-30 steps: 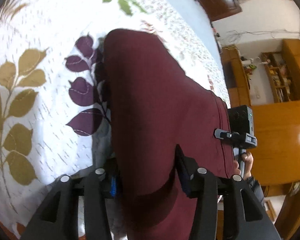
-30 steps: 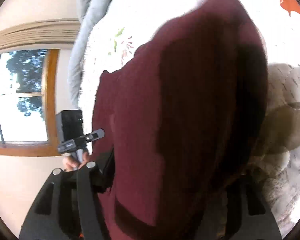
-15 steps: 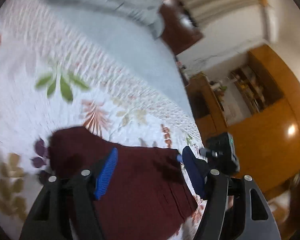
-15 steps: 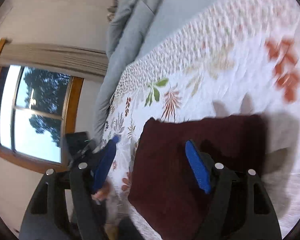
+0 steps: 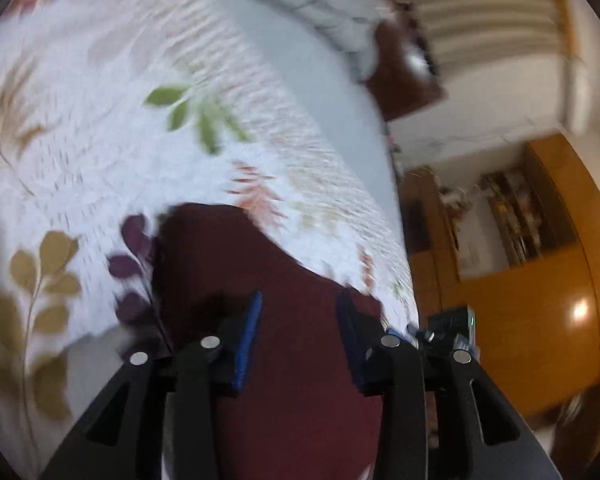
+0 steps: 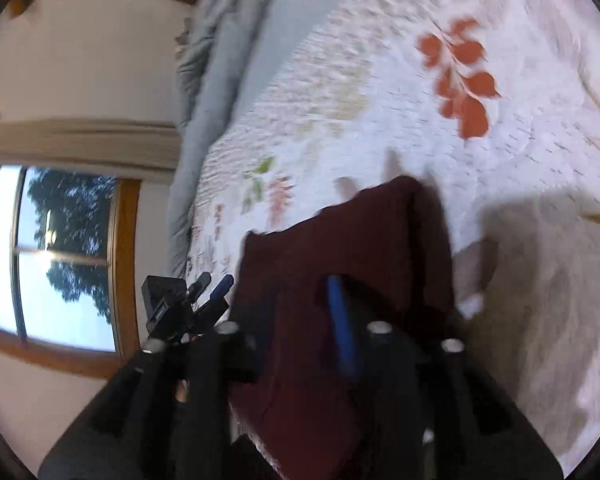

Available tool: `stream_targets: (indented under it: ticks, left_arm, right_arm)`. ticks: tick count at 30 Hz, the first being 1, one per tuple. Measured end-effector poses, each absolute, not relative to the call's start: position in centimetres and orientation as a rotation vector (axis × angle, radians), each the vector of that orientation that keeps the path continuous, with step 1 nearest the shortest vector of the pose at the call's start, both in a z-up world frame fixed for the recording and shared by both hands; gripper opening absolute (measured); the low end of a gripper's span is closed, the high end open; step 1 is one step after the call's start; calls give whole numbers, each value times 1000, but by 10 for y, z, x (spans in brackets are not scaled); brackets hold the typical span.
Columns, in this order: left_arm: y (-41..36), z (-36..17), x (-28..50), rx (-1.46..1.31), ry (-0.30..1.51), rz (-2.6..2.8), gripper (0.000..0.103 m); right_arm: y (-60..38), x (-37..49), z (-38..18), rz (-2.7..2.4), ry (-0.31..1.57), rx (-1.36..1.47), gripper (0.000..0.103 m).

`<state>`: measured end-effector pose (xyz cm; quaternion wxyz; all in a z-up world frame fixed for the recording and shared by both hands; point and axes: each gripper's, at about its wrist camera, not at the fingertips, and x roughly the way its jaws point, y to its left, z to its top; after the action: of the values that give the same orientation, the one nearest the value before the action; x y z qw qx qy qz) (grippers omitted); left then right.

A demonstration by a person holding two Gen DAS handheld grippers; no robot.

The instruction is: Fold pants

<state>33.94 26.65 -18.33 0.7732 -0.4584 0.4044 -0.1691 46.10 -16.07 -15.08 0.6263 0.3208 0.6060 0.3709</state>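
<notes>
The dark maroon pants (image 5: 236, 264) lie folded into a compact block on the white leaf-print bedspread (image 5: 100, 128); they also show in the right wrist view (image 6: 360, 236). My left gripper (image 5: 298, 304) is open, with its blue pads (image 5: 249, 332) hovering over the near part of the pants. My right gripper (image 6: 300, 292) is open too, over the pants' near edge, and holds nothing. The other gripper's camera shows at the right edge of the left wrist view (image 5: 452, 328) and at the left of the right wrist view (image 6: 168, 300).
A grey blanket (image 6: 208, 64) lies bunched along the far side of the bed. A window (image 6: 56, 256) is on the wall at left. Wooden cabinets (image 5: 540, 264) and a dark headboard (image 5: 404, 80) stand beyond the bed.
Both grippers let go of the pants, opened and lifted back. The pants now lie folded flat on the bedspread. The views have since tipped down and closer to the cloth.
</notes>
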Motion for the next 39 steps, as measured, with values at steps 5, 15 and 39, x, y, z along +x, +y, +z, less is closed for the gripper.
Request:
stream_targets:
  ticks: [5, 15, 39]
  left_arm:
    - [229, -157, 264, -955, 830, -544, 39]
    - [234, -203, 232, -1098, 883, -509, 40]
    - [180, -154, 165, -762, 876, -424, 82]
  right_arm:
    - [-150, 403, -125, 1059, 1394, 711, 37]
    - [-184, 384, -156, 935, 1416, 689, 24]
    - [-132, 420, -176, 729, 1416, 746, 8]
